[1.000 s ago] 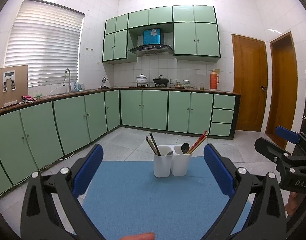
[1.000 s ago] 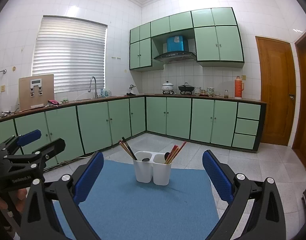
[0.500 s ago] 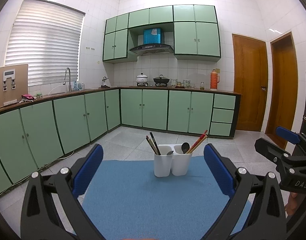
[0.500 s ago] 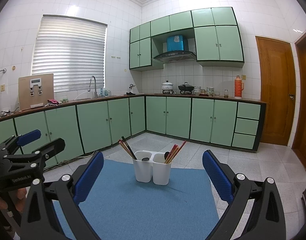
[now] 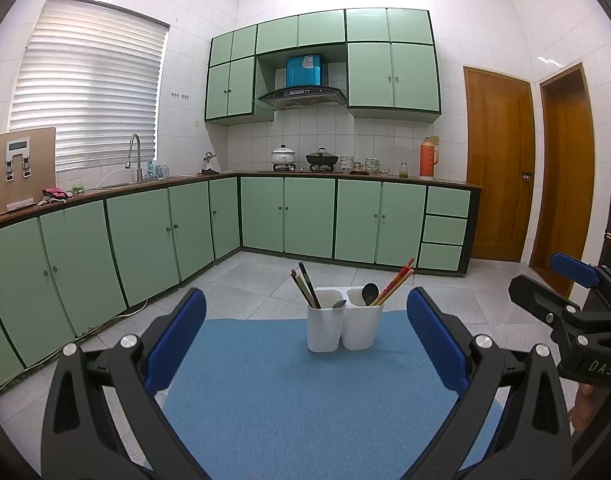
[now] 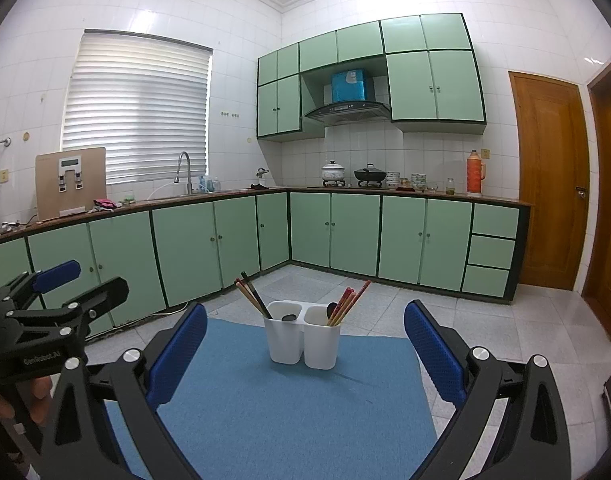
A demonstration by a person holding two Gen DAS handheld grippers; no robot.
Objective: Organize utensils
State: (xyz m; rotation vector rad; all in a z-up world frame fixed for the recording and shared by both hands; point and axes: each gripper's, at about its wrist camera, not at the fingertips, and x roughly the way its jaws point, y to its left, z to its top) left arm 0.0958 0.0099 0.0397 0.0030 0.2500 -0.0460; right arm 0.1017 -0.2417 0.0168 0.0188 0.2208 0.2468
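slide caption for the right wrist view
Open right gripper faces a white two-compartment utensil holder with chopsticks on a blue mat.

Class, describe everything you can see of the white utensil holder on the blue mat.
The white utensil holder looks like smooth plastic: two joined, open-topped compartments tapering downward. It stands upright on the blue mat, between both open grippers, touched by neither. Its left compartment holds dark chopsticks and a spoon; its right holds red chopsticks and a dark spoon.

Utensils (image 5: 393, 284) in holder (image 5: 343, 326) — on mat (image 5: 297, 392)
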